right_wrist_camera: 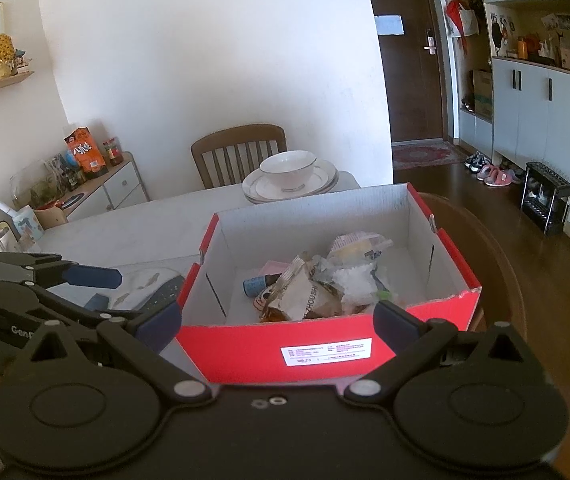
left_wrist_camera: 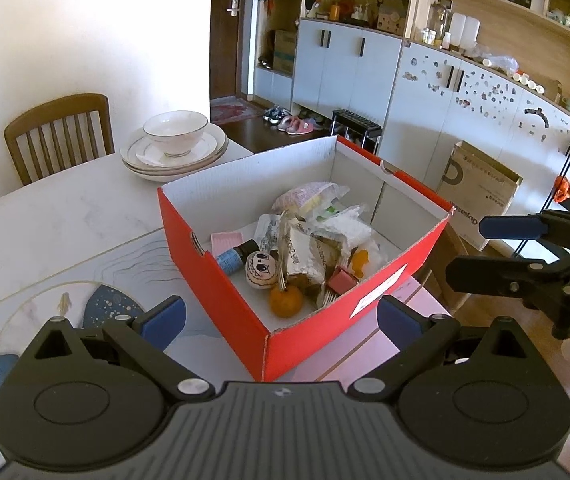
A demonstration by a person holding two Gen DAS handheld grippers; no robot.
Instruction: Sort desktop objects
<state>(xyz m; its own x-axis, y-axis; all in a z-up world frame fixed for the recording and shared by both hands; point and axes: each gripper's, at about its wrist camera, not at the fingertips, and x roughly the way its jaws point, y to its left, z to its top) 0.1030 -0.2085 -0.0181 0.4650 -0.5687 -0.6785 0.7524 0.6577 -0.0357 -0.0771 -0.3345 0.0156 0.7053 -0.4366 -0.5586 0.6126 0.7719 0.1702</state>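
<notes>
Left wrist view: my left gripper (left_wrist_camera: 281,316) hangs spread wide with nothing between its pads, just short of the near corner of the red box (left_wrist_camera: 221,280), which sits on the surface (left_wrist_camera: 45,220). The box already holds the load: a tangerine (left_wrist_camera: 285,300), a small blue-labelled bottle (left_wrist_camera: 235,256), a painted face toy (left_wrist_camera: 261,270), wrappers and tissue piled together. The surface around it looks bare apart from stacked plates (left_wrist_camera: 173,152). I judge the sorting mostly done.

Right wrist view: my right gripper (right_wrist_camera: 277,320) also stands agape, carrying nothing, facing the labelled long side of the box. A dark item lies left of the box, unidentifiable; possibly one thing left.
</notes>
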